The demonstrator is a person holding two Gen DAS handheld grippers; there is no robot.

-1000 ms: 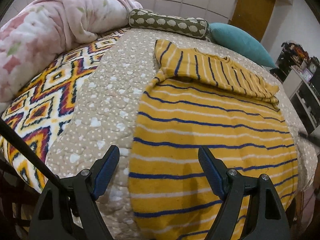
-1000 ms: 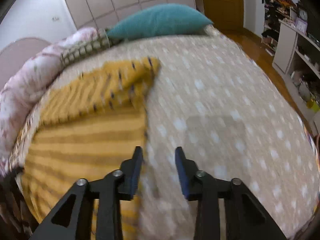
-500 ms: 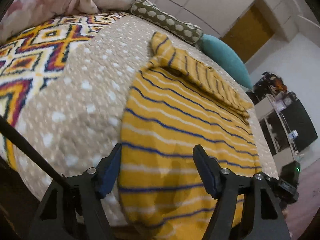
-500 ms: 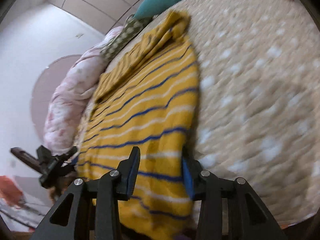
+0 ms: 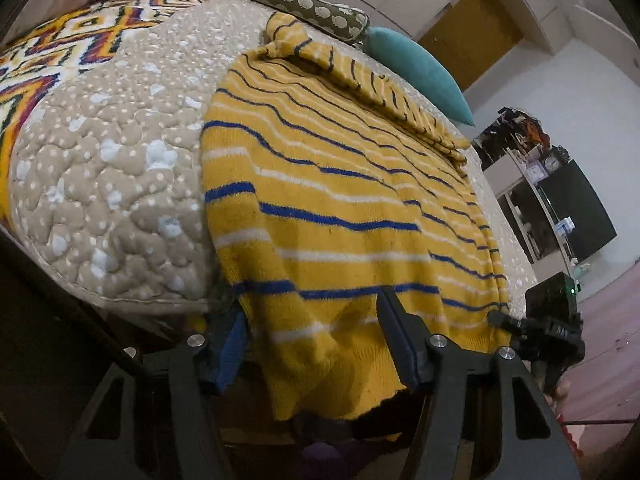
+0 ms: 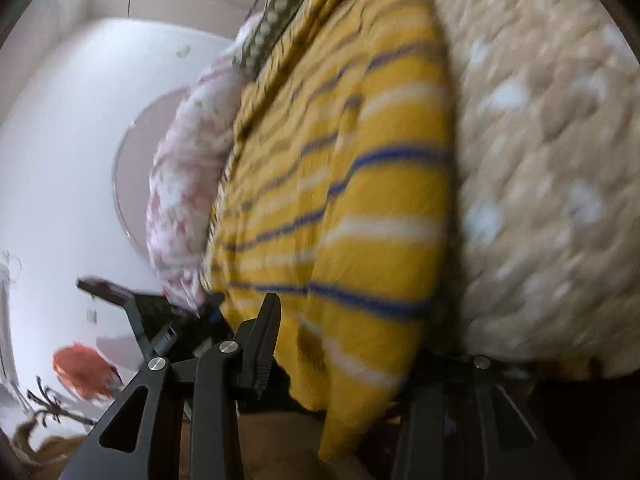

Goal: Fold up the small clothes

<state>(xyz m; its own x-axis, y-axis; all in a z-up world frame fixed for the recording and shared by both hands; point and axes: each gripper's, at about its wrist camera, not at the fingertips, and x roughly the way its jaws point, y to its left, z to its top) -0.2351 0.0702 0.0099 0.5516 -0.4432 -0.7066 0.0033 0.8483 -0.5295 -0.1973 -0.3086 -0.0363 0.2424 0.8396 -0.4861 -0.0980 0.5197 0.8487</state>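
A yellow knit sweater with blue and white stripes (image 5: 340,200) lies flat on the bed, its hem hanging over the near edge. Its sleeves are folded across the far end. My left gripper (image 5: 312,344) is open, its jaws either side of the hanging hem's left corner. My right gripper (image 6: 344,344) is open around the hem's right corner (image 6: 360,360); its right finger is hidden behind the cloth. The right gripper also shows in the left wrist view (image 5: 536,320). The right wrist view is blurred.
The sweater lies on a beige dotted quilt (image 5: 120,160). A patterned blanket (image 5: 60,48), a green dotted bolster (image 5: 300,4) and a teal pillow (image 5: 416,68) lie at the far end. A pink duvet (image 6: 180,180) lies at the left. Shelves and a TV (image 5: 568,208) stand at the right.
Both grippers have dropped from above the bed to its near edge and now straddle the sweater's hanging hem. The right gripper has opened wider.
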